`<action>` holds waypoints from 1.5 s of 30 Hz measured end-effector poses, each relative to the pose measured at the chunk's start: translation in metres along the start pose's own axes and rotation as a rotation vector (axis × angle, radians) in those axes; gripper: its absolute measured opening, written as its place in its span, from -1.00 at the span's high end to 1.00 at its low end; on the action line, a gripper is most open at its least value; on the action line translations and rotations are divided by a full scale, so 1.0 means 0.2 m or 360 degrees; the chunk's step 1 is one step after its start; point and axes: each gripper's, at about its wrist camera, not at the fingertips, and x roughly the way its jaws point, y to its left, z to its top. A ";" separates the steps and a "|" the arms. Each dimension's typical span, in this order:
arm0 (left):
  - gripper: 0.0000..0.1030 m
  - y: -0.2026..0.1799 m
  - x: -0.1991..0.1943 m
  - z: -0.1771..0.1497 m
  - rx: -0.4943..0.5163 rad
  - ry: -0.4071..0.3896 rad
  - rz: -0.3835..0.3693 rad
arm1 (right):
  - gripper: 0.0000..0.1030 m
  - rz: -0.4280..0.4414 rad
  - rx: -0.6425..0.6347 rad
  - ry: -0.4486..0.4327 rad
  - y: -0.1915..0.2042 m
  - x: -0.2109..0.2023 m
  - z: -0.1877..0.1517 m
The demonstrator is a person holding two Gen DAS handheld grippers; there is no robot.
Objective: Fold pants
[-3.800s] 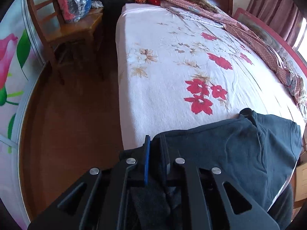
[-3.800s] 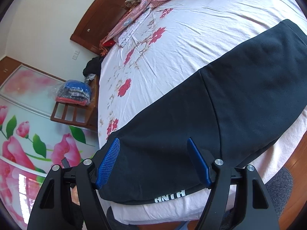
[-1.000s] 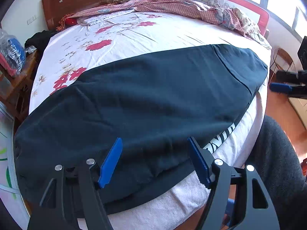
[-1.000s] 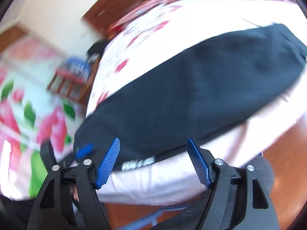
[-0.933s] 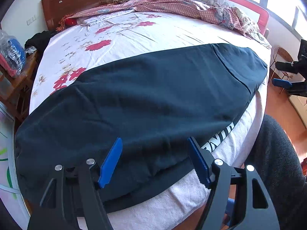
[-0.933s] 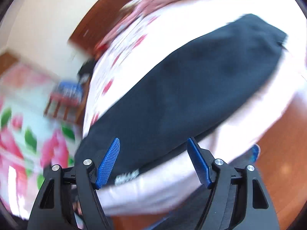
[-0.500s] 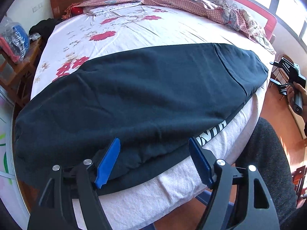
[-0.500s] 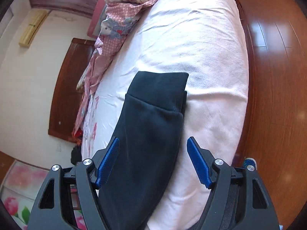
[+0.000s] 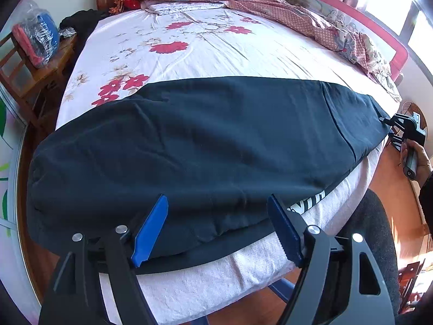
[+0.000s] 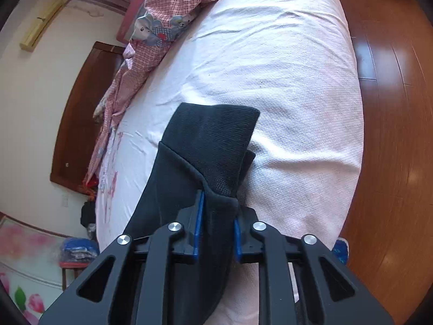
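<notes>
Dark pants (image 9: 216, 140) lie flat across the near edge of the bed (image 9: 205, 46). Right gripper (image 10: 216, 211) has just closed, pinching the ribbed cuff end. Left gripper (image 9: 219, 227) spread wide above the near edge, gripping nothing.

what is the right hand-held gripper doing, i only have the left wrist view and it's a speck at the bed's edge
Observer: The right hand-held gripper has just been closing its jaws. Its blue pads now pinch the edge of the dark navy fleece pants, right beside the ribbed end band.
Operator: is that end lined up, both layers
Observer: Not quite. A lower layer peeks out past the band's right edge, on the pale pink bed sheet.
</notes>
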 end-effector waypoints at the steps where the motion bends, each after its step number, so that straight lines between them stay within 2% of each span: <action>1: -0.48 0.01 0.00 0.00 -0.0020 -0.0002 -0.0005 | 0.73 -0.0012 -0.0032 -0.0011 0.02 -0.02 0.00; 5: -0.48 0.06 -0.03 0.01 -0.0071 -0.0023 -0.0003 | 0.73 -0.0171 -0.0317 -0.0058 0.22 -0.09 -0.04; 9: -0.49 0.15 -0.12 0.04 -0.0155 -0.0117 0.0015 | 0.73 -0.0260 -0.0767 -0.0108 0.59 -0.15 -0.14; 12: -0.56 0.27 -0.22 0.06 -0.0262 -0.0212 0.0043 | 0.73 -0.0260 -0.1160 -0.0110 0.92 -0.17 -0.33; 14: -0.57 0.37 -0.29 0.06 -0.0355 -0.0274 0.0067 | 0.76 -0.0230 -0.1396 -0.0106 1.09 -0.19 -0.51; 18: -0.61 0.56 -0.42 0.01 -0.0499 -0.0372 0.0112 | 0.77 -0.0157 -0.1866 -0.0062 1.37 -0.18 -1.02; 21: -0.62 0.70 -0.49 -0.05 -0.0585 -0.0420 0.0154 | 0.77 -0.0120 -0.2164 0.0026 1.43 -0.10 -1.44; 24: -0.63 0.81 -0.54 -0.12 -0.0665 -0.0436 0.0185 | 0.77 -0.0111 -0.2354 0.0186 1.36 0.04 -1.81; 26: -0.63 0.89 -0.56 -0.18 -0.0716 -0.0437 0.0201 | 0.79 -0.0155 -0.2444 0.0302 1.28 0.14 -2.01; 28: -0.63 0.93 -0.57 -0.22 -0.0756 -0.0441 0.0223 | 0.79 -0.0217 -0.2547 0.0282 1.22 0.17 -2.11; 31: -0.64 0.97 -0.58 -0.27 -0.0785 -0.0447 0.0236 | 0.79 -0.0218 -0.2521 0.0223 1.25 0.13 -2.09; 35: -0.64 0.96 -0.55 -0.29 -0.0764 -0.0435 0.0234 | 0.79 -0.0132 -0.2533 0.0085 1.35 0.00 -2.08; 36: -0.64 0.95 -0.53 -0.28 -0.0765 -0.0432 0.0222 | 0.76 -0.0122 -0.2542 0.0127 1.34 0.02 -2.10; 38: -0.64 0.93 -0.51 -0.28 -0.0772 -0.0427 0.0208 | 0.35 -0.0210 -0.2595 0.0362 1.28 0.13 -2.17; 39: -0.64 0.92 -0.51 -0.28 -0.0776 -0.0431 0.0196 | 0.13 -0.0186 -0.2577 0.0467 1.25 0.16 -2.19; 40: -0.64 0.92 -0.50 -0.28 -0.0784 -0.0438 0.0170 | 0.08 -0.0200 -0.2605 0.0490 1.22 0.16 -2.22; 42: -0.64 0.93 -0.49 -0.29 -0.0804 -0.0440 0.0161 | 0.08 -0.0190 -0.2676 0.0398 1.22 0.08 -2.23; 45: -0.73 1.00 -0.49 -0.34 -0.0885 -0.0444 0.0170 | 0.08 -0.0022 -0.2489 0.0389 1.29 -0.12 -2.13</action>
